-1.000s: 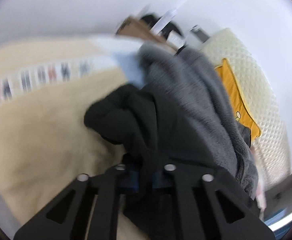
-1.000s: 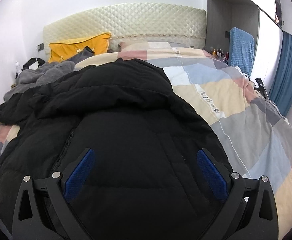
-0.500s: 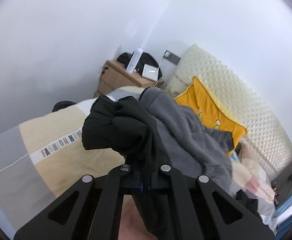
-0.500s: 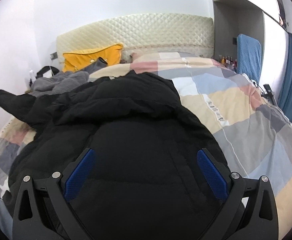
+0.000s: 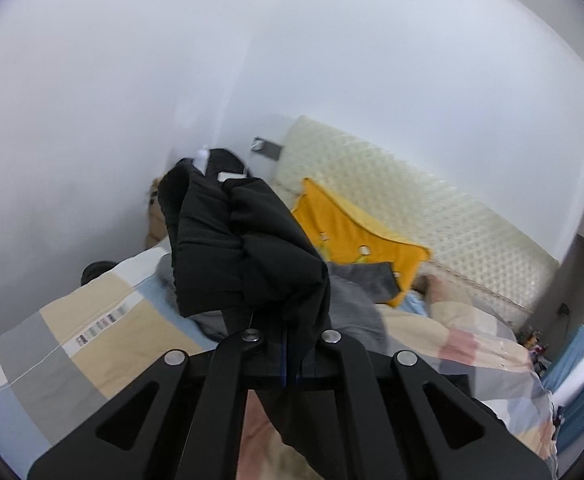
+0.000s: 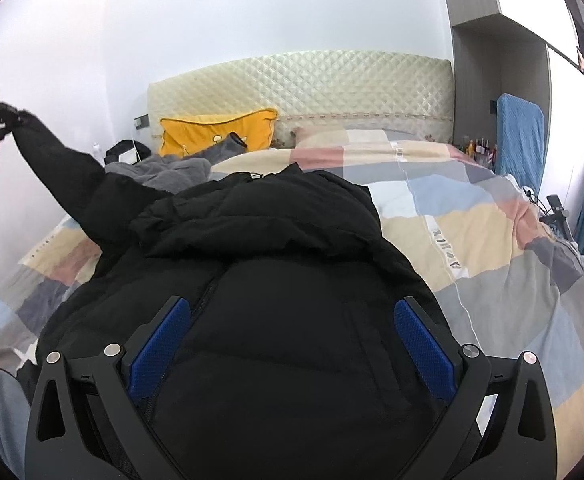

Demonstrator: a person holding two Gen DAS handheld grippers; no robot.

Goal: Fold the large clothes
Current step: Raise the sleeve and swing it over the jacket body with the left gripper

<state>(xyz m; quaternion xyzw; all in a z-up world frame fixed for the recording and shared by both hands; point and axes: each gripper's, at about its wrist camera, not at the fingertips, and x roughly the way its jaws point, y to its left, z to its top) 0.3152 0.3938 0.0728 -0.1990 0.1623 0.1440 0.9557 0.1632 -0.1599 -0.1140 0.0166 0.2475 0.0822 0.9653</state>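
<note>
A bed [image 6: 491, 248] under a patchwork quilt carries a black puffer jacket [image 6: 276, 280] near, a grey garment [image 6: 164, 170] far left, and a yellow pillow [image 6: 216, 132] against the quilted headboard [image 6: 299, 80].

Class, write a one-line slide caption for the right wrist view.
Open right hand-held gripper over a black puffer jacket on the patchwork quilt, its sleeve lifted by the left hand-held gripper.

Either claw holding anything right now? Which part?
Left claw is shut on the black jacket's sleeve end, lifted off the bed. Right claw is open, holding nothing.
</note>
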